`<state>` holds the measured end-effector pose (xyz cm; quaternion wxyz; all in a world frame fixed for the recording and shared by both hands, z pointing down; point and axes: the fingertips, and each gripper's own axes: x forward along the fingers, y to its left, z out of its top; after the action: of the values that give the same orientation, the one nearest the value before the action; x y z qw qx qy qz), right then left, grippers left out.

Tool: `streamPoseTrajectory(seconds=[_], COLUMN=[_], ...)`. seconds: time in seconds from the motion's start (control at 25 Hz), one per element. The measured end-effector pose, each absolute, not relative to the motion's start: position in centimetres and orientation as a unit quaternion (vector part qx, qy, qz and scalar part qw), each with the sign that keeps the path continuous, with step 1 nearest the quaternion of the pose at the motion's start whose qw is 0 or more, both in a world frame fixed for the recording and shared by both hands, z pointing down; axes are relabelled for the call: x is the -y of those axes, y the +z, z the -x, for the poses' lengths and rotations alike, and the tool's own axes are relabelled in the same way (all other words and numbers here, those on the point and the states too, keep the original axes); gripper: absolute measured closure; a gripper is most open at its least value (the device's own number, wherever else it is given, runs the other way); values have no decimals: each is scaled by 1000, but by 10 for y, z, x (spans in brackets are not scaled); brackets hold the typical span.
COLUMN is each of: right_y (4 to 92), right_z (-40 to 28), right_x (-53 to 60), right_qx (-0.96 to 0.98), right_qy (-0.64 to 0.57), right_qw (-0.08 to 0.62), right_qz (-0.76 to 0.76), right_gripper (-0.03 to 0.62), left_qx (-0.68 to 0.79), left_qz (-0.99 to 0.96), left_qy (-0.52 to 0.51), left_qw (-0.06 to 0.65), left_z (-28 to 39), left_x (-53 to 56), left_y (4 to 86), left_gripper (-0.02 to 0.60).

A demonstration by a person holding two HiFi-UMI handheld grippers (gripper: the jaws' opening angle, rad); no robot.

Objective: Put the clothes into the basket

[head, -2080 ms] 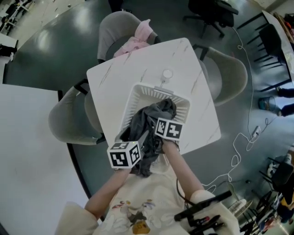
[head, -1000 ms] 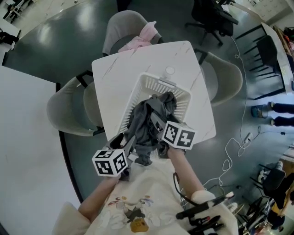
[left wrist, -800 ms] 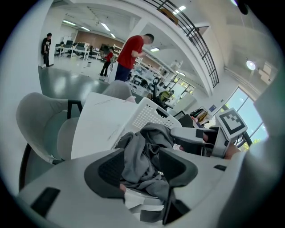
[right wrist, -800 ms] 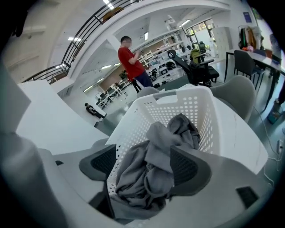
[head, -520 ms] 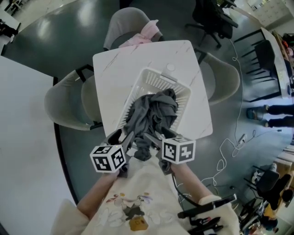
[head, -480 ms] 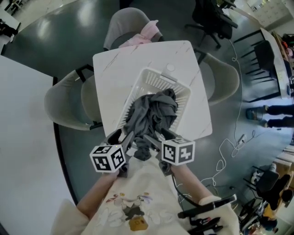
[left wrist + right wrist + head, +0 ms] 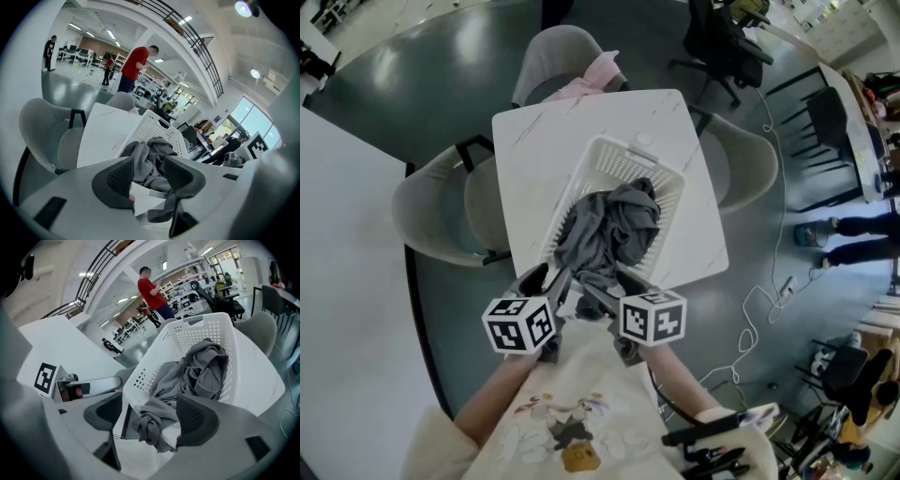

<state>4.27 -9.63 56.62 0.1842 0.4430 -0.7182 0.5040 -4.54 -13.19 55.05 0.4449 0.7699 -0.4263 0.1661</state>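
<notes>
A white basket (image 7: 623, 150) stands on the white table (image 7: 544, 141), filled with a heap of grey clothes (image 7: 614, 230). One grey end hangs over the basket's near rim (image 7: 150, 423). My left gripper (image 7: 548, 279) hovers just off the table's near edge. Its jaws are closing with no pad on cloth, and the grey heap (image 7: 150, 154) lies beyond them. My right gripper (image 7: 609, 289) is beside it, open, facing the basket (image 7: 187, 341) and the hanging end. Nothing is held.
Grey chairs stand to the left (image 7: 431, 216), right (image 7: 745, 159) and far side (image 7: 548, 52) of the table. A pink garment (image 7: 586, 80) lies on the far one. A small round white thing (image 7: 645, 141) sits behind the basket. A person in red (image 7: 136, 65) stands far off.
Both grippers have drawn back from the basket towards the person. The grey clothes, earlier between them at the near rim, now lie in the basket. The right gripper has slid back and left.
</notes>
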Motion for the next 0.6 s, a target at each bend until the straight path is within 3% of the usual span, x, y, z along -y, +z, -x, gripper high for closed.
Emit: streamPoseTrajectory(seconds=[0.4, 0.48, 0.6], right_y=[589, 592, 593], right_z=[-35, -35, -38], right_x=[73, 72, 70], right_qx=[710, 707, 696], right_qy=[470, 470, 480], right_qw=[197, 199, 197], right_qz=[-486, -490, -496], right_gripper=[238, 289, 446], left_qx=[414, 416, 421], left_qz=[-781, -780, -780], left_qy=[163, 163, 161], left_qw=[438, 438, 435], left_z=[61, 62, 65], left_x=[99, 96, 92], left_y=[543, 545, 543], left_gripper=[413, 413, 413])
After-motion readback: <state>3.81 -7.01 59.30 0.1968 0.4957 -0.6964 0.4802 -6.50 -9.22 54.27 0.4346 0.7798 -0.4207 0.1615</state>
